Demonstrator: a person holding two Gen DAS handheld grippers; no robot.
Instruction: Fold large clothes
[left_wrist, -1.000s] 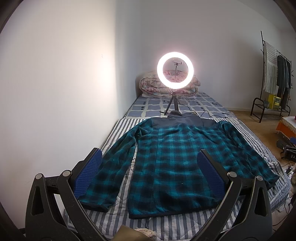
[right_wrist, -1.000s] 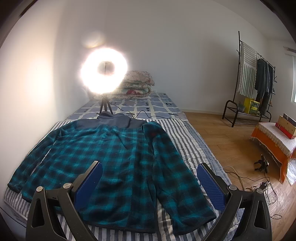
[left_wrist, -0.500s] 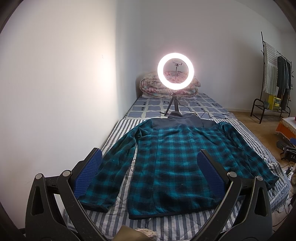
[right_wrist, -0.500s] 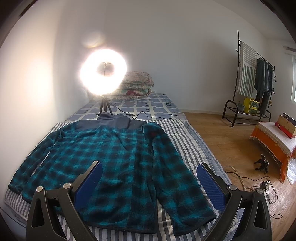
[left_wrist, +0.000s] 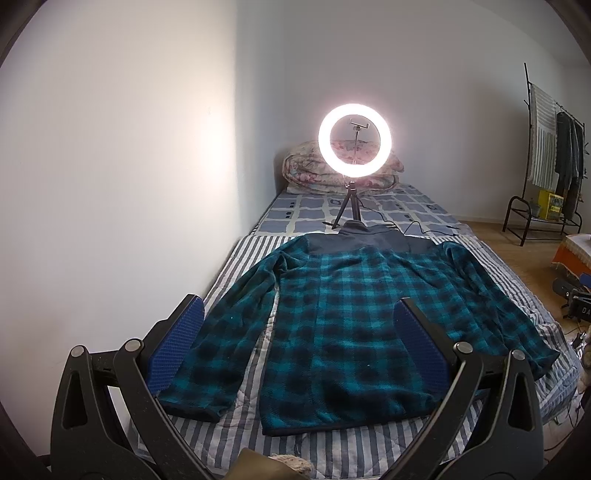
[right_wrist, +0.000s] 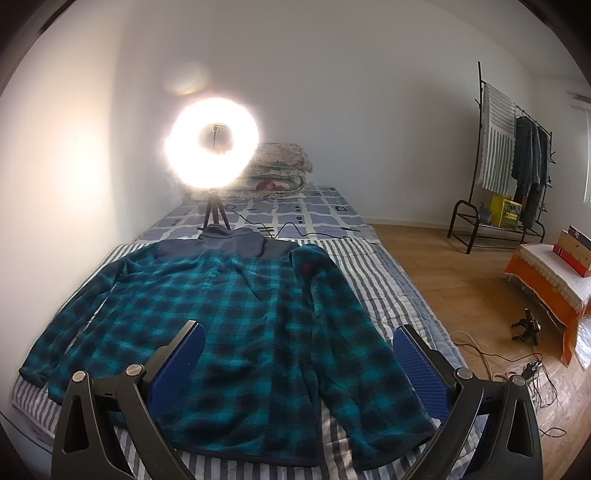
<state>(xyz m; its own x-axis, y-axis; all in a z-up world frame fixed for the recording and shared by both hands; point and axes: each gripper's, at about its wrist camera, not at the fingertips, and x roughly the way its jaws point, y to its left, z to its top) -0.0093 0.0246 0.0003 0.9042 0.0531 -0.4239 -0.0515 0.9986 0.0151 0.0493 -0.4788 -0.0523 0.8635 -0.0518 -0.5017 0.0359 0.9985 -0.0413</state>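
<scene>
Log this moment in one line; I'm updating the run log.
jacket flat, unfolded | left tool open | right tool open | nothing held

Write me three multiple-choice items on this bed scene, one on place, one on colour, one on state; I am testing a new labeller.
1. Where does the lit ring light on its small tripod stand?
A. on the bed beyond the jacket's collar
B. on the wooden floor
C. on the clothes rack

2. What colour is the plaid fleece jacket?
A. red and white
B. teal and black
C. plain yellow

3. How is the left gripper?
A. shut on a sleeve
B. shut on nothing
C. open, holding nothing

Answers: 1 A, its tripod legs rest on the checked sheet behind the collar. 2 B, teal-black checks with a grey yoke. 3 C, its blue pads stand wide apart above the jacket.
</scene>
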